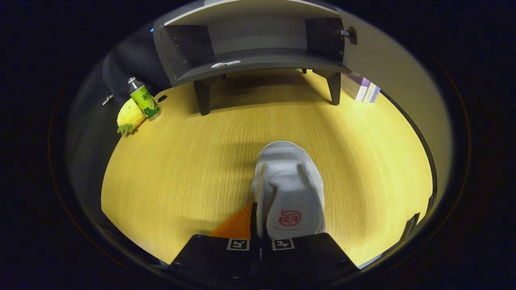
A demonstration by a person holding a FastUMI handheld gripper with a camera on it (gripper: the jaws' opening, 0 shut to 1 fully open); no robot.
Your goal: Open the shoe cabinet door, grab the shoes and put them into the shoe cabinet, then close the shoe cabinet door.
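A white slipper (288,183) with a red printed mark on its insole hangs between and just ahead of my fingers, toe pointing away, and casts a shadow on the wooden table (181,169). My gripper (258,225) is shut on the slipper's left side wall. The orange left finger (236,225) shows outside the wall, while the other finger is hidden inside the slipper. Beyond, the dark grey shoe cabinet (250,60) stands on short legs at the table's back. It is open, with its inner shelf in sight. Its pale door (403,88) is swung out to the right on a hinge.
A green can (143,98) and a yellow pineapple toy (130,117) stand at the table's back left corner, left of the cabinet. A few books (362,89) lie by the cabinet's right leg. Bare wood stretches between the slipper and the cabinet.
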